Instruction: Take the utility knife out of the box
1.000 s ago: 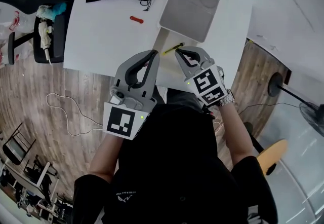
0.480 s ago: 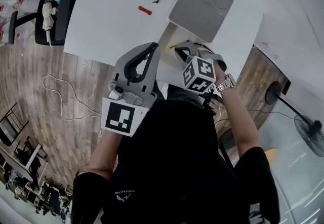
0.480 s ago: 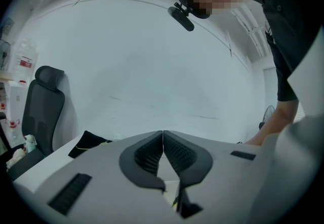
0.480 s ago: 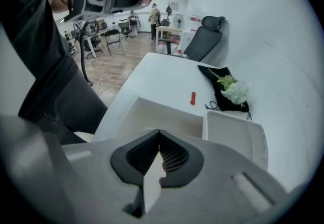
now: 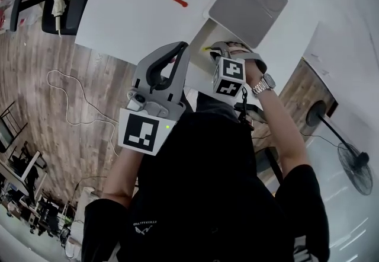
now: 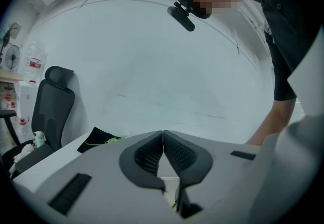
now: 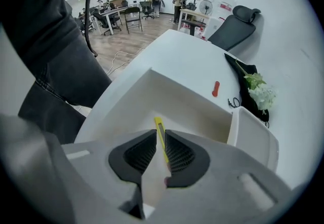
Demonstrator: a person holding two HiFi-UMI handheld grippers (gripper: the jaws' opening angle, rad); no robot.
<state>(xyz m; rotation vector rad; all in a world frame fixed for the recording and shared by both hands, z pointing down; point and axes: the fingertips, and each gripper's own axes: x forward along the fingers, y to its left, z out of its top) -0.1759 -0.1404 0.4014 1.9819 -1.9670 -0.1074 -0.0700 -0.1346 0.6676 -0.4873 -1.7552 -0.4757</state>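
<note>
Slim yellow utility knife (image 7: 158, 125) is seen lying lengthwise inside the open white rectangular box (image 7: 192, 102), its near end taken between the jaws of the grey hand-held right gripper (image 7: 160, 136).

On the left, the grey hand-held left gripper (image 6: 163, 136) is held up by the near table edge. Its dark ribbed pads are pressed together at the tips, with nothing between them. Beyond it only a pale wall, a black office chair (image 6: 54, 101) and a corner of black cloth (image 6: 96, 139) are shown.

Toward the middle, the right gripper is lowered into the box, and its pads are narrowed onto the knife's two sides (contact looks made on both, though how firm the pinch is cannot be read). The knife's far end is pointed at the box's back wall and appears low over the box floor, so the knife is judged not yet out.

To the right, the pale grey lid (image 7: 253, 137) is set just beside the box on the white table (image 7: 177, 48). A small red object (image 7: 216, 88) and a white flower spray (image 7: 263, 96) lie further off.

The step in hand is judged to be the grasp. A straight lift is called for next, with the grip kept firm and the knife carried clear of the box walls before it is set down on the table.
</note>
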